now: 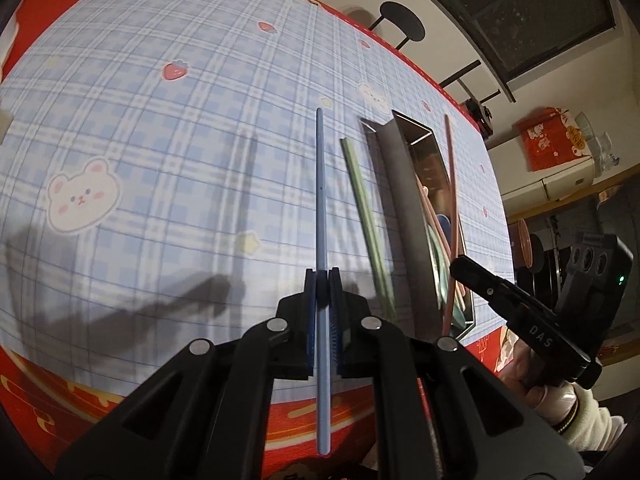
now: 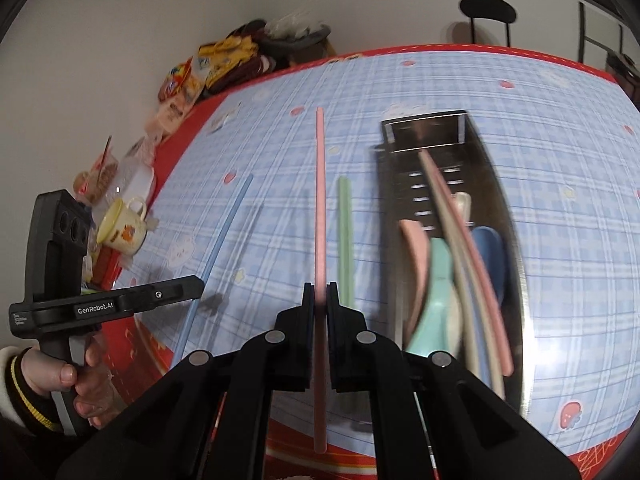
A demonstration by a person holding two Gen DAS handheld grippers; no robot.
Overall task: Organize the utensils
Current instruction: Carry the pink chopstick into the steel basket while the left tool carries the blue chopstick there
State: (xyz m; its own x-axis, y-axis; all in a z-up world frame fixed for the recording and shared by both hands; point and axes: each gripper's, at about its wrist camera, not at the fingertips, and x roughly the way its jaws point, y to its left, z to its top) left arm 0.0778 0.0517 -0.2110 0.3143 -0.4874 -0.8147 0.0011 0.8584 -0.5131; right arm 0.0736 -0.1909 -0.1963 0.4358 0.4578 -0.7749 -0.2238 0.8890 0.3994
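My left gripper (image 1: 322,276) is shut on a blue chopstick (image 1: 321,184) and holds it above the checked tablecloth. My right gripper (image 2: 320,290) is shut on a pink chopstick (image 2: 320,200), also above the cloth. A green chopstick (image 1: 366,208) lies on the cloth just left of the steel utensil tray (image 1: 404,208); it also shows in the right wrist view (image 2: 345,232). The tray (image 2: 508,208) holds pink, green, cream and blue spoons and several chopsticks (image 2: 460,248). The right gripper and its pink chopstick (image 1: 452,184) show over the tray in the left wrist view.
The left gripper (image 2: 168,292) with the blue chopstick (image 2: 220,244) shows at the left of the right wrist view. A yellow cup (image 2: 122,226), snack packets (image 2: 216,64) and a plastic container (image 2: 134,180) crowd the table's left edge. A black chair (image 2: 486,10) stands behind the table.
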